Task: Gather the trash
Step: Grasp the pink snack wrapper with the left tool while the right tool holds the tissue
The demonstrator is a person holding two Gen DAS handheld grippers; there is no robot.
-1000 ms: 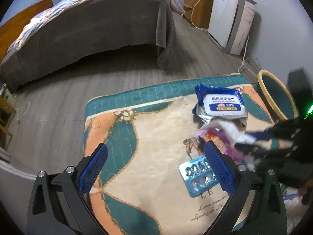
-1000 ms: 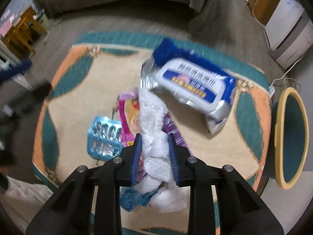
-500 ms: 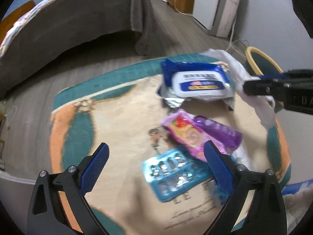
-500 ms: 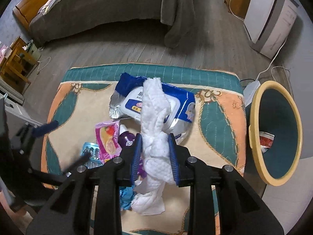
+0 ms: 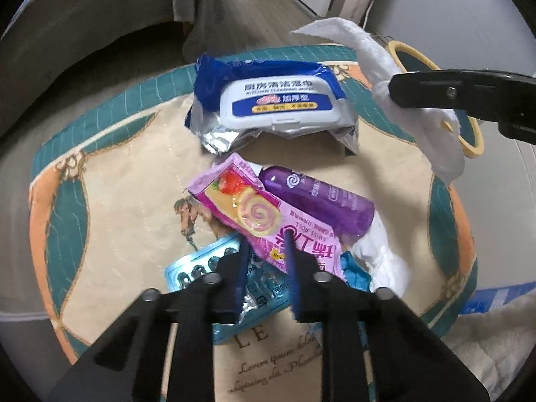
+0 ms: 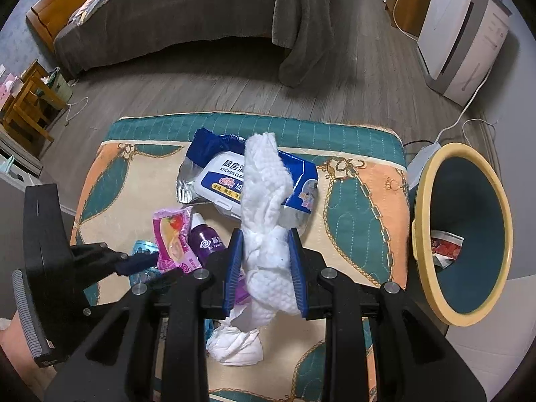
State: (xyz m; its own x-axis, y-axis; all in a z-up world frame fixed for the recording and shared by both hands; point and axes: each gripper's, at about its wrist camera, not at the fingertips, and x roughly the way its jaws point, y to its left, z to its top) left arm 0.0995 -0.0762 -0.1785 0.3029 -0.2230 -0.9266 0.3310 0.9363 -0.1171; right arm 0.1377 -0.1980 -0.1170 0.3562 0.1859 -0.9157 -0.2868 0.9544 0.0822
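Left hand-held gripper (image 5: pixel 266 246): we have just closed it on the pink wrapper (image 5: pixel 264 216).
Right hand-held gripper (image 6: pixel 264 261): we grip the white wipe (image 6: pixel 264 207).

The right gripper (image 6: pixel 264 261) clamps a white wipe (image 6: pixel 264 207) above the rug (image 6: pixel 351 207), bin (image 6: pixel 432 234) alongside.

A grey wood-plank floor (image 6: pixel 217 97) stretched away from me toward a low bed with an orange wooden frame (image 6: pixel 43 16), draped in a dark grey-brown blanket (image 6: pixel 201 10). A tall white-and-grey appliance (image 6: pixel 465 37) stood against the pale grey wall (image 5: pixel 435 10), a white cable (image 6: pixel 469 114) trailing from it, beside a brown wooden cabinet (image 6: pixel 407 3). Wooden chairs (image 6: pixel 26 100) crowded the far left. The light was dim and even.
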